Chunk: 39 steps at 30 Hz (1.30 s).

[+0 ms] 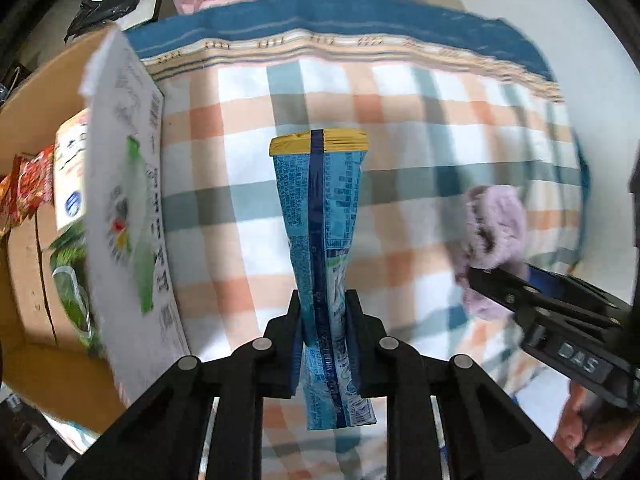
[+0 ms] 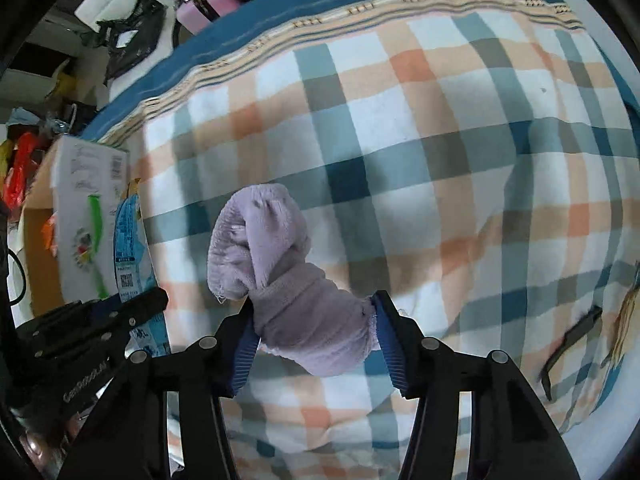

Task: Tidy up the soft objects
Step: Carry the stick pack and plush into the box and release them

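Left wrist view: the left gripper (image 1: pixel 323 316) has its jaws clamped on a glossy blue snack packet (image 1: pixel 322 264), gripped on its lower half. The packet's long axis runs straight away from the camera, its crimped yellow end farthest off, above the checked blanket (image 1: pixel 400 120). An open cardboard box (image 1: pixel 24 272) holding packets lies to the left.

Right wrist view: the right gripper (image 2: pixel 316 332) has its jaws clamped on a fuzzy lilac sock (image 2: pixel 288 276), rolled into a soft bundle. Its open cuff points up-left, above the blanket.
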### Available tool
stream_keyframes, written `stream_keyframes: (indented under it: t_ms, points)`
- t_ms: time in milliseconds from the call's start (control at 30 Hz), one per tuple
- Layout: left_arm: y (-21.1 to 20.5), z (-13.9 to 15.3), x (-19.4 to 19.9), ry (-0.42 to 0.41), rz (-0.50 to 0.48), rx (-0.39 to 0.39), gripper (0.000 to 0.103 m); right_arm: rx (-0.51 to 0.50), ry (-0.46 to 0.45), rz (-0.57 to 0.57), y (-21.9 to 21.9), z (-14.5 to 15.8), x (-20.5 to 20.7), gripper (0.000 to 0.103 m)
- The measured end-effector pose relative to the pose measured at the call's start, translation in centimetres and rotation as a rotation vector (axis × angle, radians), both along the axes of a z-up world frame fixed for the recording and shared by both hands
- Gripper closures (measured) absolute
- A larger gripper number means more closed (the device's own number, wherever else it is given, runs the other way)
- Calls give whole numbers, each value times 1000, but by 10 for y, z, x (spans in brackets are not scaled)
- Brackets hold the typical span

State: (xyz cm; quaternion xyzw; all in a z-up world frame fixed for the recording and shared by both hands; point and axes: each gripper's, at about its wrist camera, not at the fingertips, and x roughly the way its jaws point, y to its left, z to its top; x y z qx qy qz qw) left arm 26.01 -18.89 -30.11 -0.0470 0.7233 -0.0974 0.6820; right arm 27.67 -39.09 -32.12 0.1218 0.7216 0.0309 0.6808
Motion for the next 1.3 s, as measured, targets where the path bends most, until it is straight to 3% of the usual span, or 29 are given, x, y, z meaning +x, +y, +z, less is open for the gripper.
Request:
stream_keyframes:
  t_ms: [133, 233, 333, 633, 1000, 1300]
  points:
    - [14, 40, -20, -66, -2, -17, 87, 15, -43, 5, 8, 34, -15, 46]
    - [17, 58, -12, -111, 2, -18, 87, 18, -81, 14, 14, 63, -30, 46]
    - [45, 86, -23, -154, 10, -18, 87, 25, -119, 29, 31, 89, -42, 46]
    - [131, 128, -45, -248, 65, 31, 87, 53, -209, 162, 157, 145, -64, 46]
    - [246, 152, -52, -307, 166, 81, 87, 77, -227, 280, 292, 166, -63, 46]
    - [299, 124, -33, -260, 206, 89, 87, 57, -194, 296, 346, 142, -43, 46]
